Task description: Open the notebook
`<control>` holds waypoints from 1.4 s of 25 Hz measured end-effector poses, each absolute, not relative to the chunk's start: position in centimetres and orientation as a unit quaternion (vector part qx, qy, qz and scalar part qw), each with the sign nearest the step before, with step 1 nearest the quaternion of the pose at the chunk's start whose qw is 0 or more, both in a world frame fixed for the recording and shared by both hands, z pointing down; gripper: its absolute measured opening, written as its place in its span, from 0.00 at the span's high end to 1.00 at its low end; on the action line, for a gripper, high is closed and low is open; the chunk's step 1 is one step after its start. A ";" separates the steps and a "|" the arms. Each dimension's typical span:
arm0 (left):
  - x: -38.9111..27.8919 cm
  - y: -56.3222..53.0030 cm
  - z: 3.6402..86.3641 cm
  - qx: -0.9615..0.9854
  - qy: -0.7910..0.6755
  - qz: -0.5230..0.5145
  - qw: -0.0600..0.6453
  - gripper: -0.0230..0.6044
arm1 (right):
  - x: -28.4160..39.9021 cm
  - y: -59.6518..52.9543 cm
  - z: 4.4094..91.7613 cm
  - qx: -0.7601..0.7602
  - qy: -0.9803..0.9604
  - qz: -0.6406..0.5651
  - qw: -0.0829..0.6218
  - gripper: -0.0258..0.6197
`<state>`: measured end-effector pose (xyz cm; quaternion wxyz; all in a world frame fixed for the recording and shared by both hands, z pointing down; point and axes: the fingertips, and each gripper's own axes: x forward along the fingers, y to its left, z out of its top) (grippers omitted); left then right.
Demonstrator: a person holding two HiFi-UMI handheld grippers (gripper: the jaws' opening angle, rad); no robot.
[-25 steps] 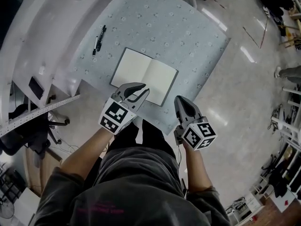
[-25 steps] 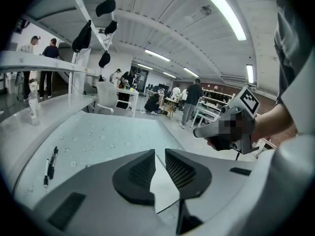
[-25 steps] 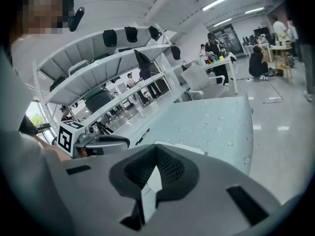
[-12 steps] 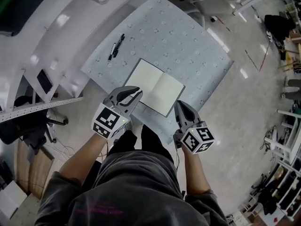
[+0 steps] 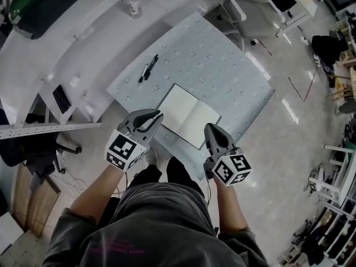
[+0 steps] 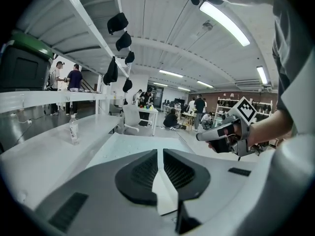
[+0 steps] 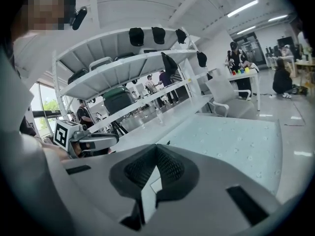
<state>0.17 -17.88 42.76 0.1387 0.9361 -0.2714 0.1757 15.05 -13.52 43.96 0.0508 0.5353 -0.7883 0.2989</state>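
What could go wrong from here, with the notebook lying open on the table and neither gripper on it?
1. Nothing holds the notebook open: the left gripper, jaws closing on nothing, and the right gripper are both off it, so a page might flip back.
2. Its near corner lies close to the edge of the table, right by both grippers; a careless sweep could push it off.

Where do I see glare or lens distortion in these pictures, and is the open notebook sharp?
Head view: the open notebook is sharp and evenly lit; bright glare streaks lie on the glossy floor. Left gripper view: the ceiling light strip is blown out white, and the corners are black. Right gripper view: the white shelves bow strongly from the wide lens.
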 end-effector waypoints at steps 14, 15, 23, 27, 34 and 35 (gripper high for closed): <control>-2.7 -18.0 38.8 0.935 -0.300 0.140 0.132 0.92 | 12.4 -15.1 40.1 0.519 -0.812 0.265 0.043 0.96; -2.9 -18.0 38.7 0.934 -0.301 0.138 0.131 0.92 | 12.2 -15.2 39.8 0.518 -0.813 0.262 0.043 0.96; -4.5 -17.9 36.7 0.933 -0.316 0.120 0.120 0.93 | 10.6 -15.4 37.8 0.505 -0.827 0.243 0.042 0.96; -4.9 -17.7 35.4 0.934 -0.322 0.109 0.114 0.94 | 9.8 -15.2 36.8 0.497 -0.834 0.237 0.039 0.96; -5.4 -17.8 33.7 0.935 -0.325 0.096 0.105 0.96 | 8.7 -15.3 35.8 0.488 -0.842 0.228 0.035 0.96; -5.4 -17.8 33.5 0.935 -0.326 0.094 0.104 0.96 | 8.6 -15.3 35.7 0.487 -0.843 0.227 0.035 0.96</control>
